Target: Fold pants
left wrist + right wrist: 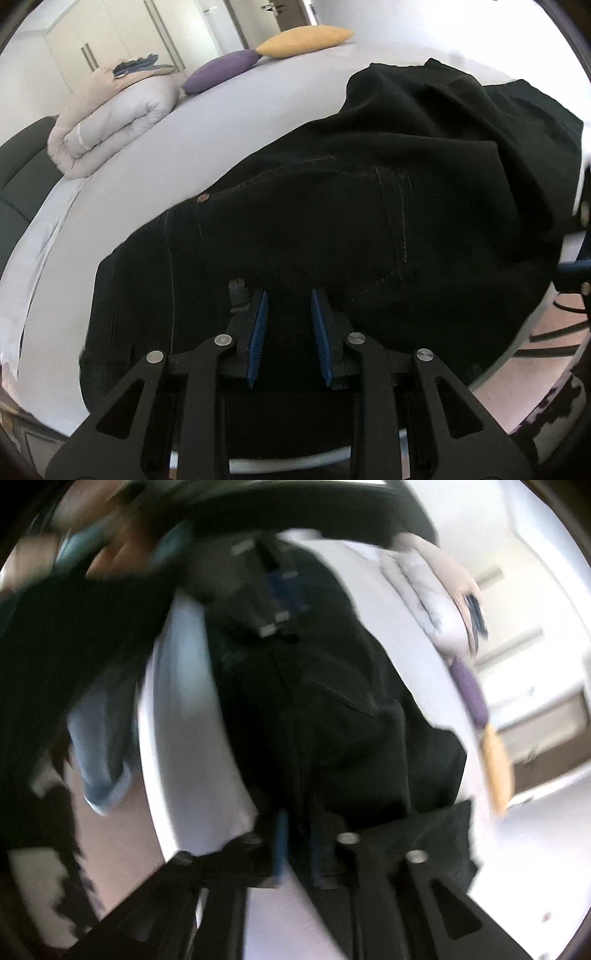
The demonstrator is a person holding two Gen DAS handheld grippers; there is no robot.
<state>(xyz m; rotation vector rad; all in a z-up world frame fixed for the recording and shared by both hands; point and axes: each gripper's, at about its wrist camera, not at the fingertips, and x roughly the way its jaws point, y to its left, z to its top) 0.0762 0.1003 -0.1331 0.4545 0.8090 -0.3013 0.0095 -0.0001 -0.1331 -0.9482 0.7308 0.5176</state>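
Note:
Black pants (pixel 332 229) lie on the white bed (pixel 221 122), back pocket up and waist toward me, with the legs folded back over the seat at the upper right. My left gripper (pixel 289 295) hovers over the waistband, its blue pads (pixel 258 332) apart and nothing pinched between them. In the blurred right wrist view the pants (pixel 332 720) run away from my right gripper (pixel 299 819). Its pads stand slightly apart with the black cloth edge between them. The left gripper (pixel 273 590) shows at the far end of the pants.
A rolled pale duvet (pixel 110 122), a purple cushion (pixel 221 72) and a yellow cushion (pixel 306 40) lie along the bed's far side. White wardrobes (pixel 110 29) stand behind. A person in denim shorts (pixel 99 746) stands at the bed's edge.

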